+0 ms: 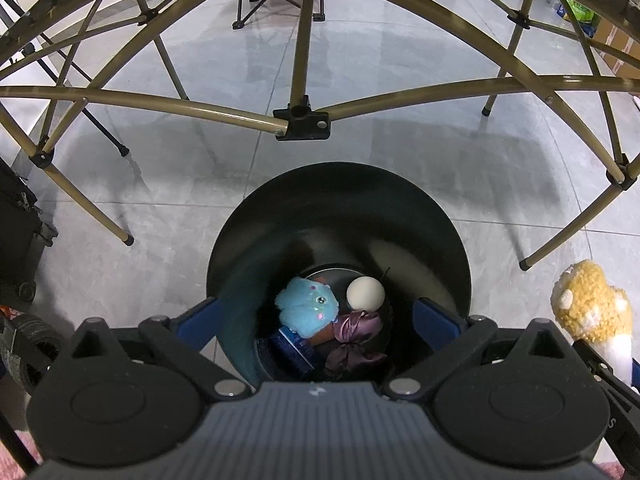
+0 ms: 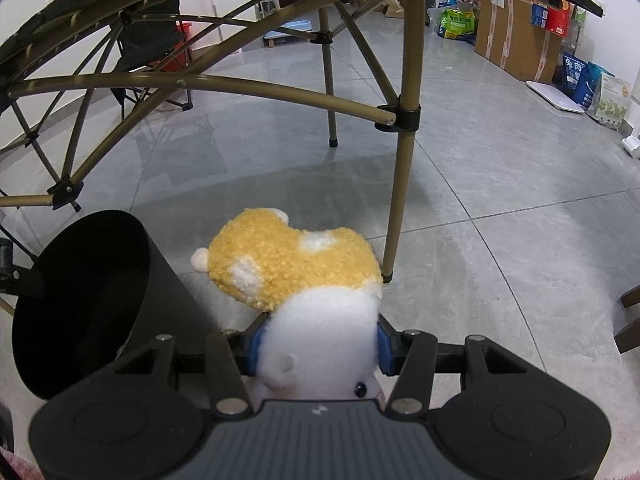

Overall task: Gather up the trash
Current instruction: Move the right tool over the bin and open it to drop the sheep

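A round black bin (image 1: 404,208) stands on the grey tiled floor, right below my left gripper (image 1: 318,320), which is open and empty over its mouth. Inside lie a light blue plush (image 1: 306,308), a white ball (image 1: 365,293), a purple satin bow (image 1: 354,338) and a blue box (image 1: 294,350). My right gripper (image 2: 318,346) is shut on a yellow and white mushroom plush (image 2: 296,272), held to the right of the bin (image 2: 80,304). The plush also shows at the right edge of the left wrist view (image 1: 592,312).
A folding table's gold metal legs and braces (image 1: 300,120) arch over the bin; one leg (image 2: 404,184) stands just right of the plush. A black case (image 1: 18,232) is at the left. Cardboard boxes (image 2: 516,36) and bags (image 2: 456,22) line the far right wall.
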The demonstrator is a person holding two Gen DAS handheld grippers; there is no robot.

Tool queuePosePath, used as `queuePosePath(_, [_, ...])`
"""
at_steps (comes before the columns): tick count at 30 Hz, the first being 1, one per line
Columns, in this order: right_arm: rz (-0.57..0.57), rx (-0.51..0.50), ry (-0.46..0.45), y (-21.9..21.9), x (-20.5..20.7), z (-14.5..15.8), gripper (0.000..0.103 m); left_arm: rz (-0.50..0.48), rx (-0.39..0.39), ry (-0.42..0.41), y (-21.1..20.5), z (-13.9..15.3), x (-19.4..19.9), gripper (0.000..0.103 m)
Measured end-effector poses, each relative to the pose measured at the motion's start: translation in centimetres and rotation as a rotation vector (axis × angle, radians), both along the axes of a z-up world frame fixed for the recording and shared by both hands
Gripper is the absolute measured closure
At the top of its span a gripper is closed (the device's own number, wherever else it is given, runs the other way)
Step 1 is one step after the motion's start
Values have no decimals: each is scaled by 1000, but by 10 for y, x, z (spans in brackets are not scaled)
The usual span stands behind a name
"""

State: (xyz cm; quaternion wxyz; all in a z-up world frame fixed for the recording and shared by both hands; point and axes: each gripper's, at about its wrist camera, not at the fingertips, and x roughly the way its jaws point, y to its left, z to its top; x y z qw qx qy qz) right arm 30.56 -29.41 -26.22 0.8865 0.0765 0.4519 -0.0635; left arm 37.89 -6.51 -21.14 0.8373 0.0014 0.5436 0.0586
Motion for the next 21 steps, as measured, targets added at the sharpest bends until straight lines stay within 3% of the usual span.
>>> queuePosePath(21, [99,17,4,56,6,26,52,58,8,-41,45,16,-15,0])
